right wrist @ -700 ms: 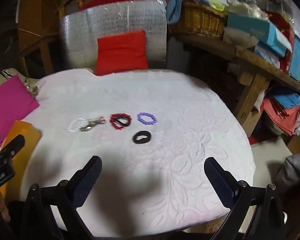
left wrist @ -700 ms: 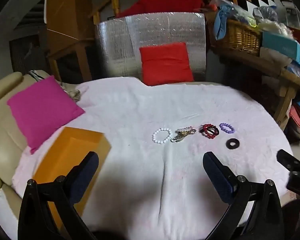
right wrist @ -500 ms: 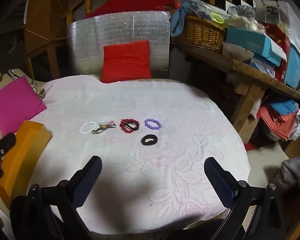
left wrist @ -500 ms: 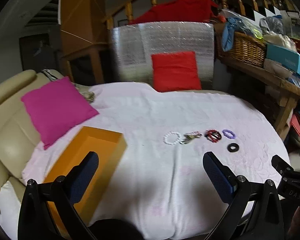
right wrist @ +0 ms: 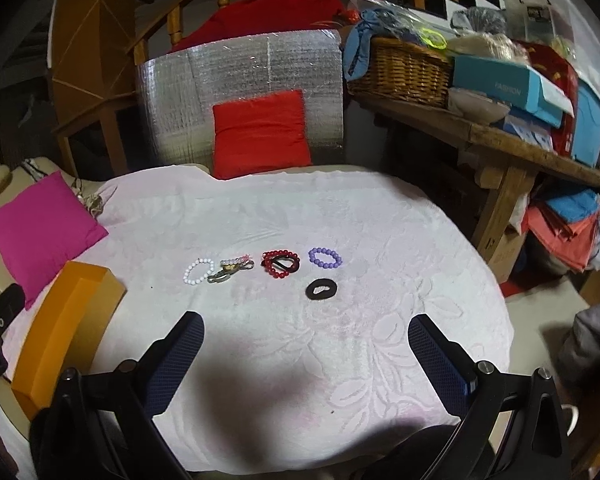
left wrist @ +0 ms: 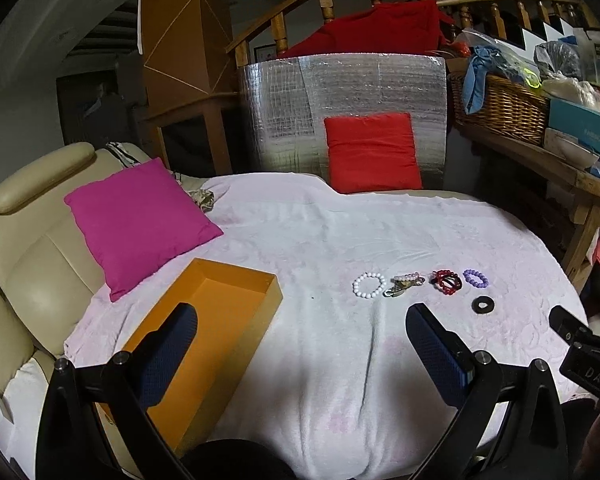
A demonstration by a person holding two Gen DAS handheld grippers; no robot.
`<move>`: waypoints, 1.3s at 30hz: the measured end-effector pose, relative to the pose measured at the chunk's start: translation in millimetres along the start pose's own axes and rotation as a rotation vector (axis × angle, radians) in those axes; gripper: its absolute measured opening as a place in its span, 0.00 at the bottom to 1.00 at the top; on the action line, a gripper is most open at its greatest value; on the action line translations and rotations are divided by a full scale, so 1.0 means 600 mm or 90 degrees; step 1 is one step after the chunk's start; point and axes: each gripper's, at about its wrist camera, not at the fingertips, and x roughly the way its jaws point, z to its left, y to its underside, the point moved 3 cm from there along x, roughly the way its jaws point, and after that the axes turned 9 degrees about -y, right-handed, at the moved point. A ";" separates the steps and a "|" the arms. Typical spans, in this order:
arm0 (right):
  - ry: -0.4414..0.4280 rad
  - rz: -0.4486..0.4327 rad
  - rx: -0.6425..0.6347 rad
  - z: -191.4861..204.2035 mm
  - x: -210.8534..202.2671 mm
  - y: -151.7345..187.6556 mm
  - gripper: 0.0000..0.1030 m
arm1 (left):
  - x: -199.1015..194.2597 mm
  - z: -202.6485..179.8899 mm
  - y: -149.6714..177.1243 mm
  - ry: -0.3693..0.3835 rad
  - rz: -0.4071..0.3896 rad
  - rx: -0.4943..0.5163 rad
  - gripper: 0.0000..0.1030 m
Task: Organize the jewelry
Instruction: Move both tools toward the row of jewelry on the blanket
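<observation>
Dim room, bright overhead wash on cloth (left wrist: 340,240) — soft shadows, fisheye-bent dark corners

Both cameras ride the 2 handheld grippers, looking forward and downward over the near edge of the cloth-covered table (left wrist: 340,240). The left wrist view sits further left, taking in the orange box (left wrist: 228,292); the right wrist view sits further right. Both share the row of bracelets (right wrist: 280,264) and the far red cushion (right wrist: 260,132).
</observation>
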 end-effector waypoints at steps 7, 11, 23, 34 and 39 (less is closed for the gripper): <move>0.006 0.005 -0.004 -0.002 0.009 0.001 1.00 | 0.007 -0.011 0.003 0.018 -0.004 -0.013 1.00; 0.009 0.004 -0.002 -0.005 0.022 -0.008 1.00 | 0.015 -0.016 -0.001 0.030 -0.001 -0.011 1.00; 0.007 0.014 0.010 -0.005 0.075 -0.023 1.00 | 0.057 -0.033 -0.002 0.018 0.024 0.003 1.00; 0.000 0.019 0.011 -0.008 0.107 -0.032 1.00 | 0.084 -0.048 0.000 0.011 0.037 0.012 1.00; 0.000 0.020 0.010 -0.014 0.122 -0.038 1.00 | 0.099 -0.055 -0.003 0.007 0.042 0.016 1.00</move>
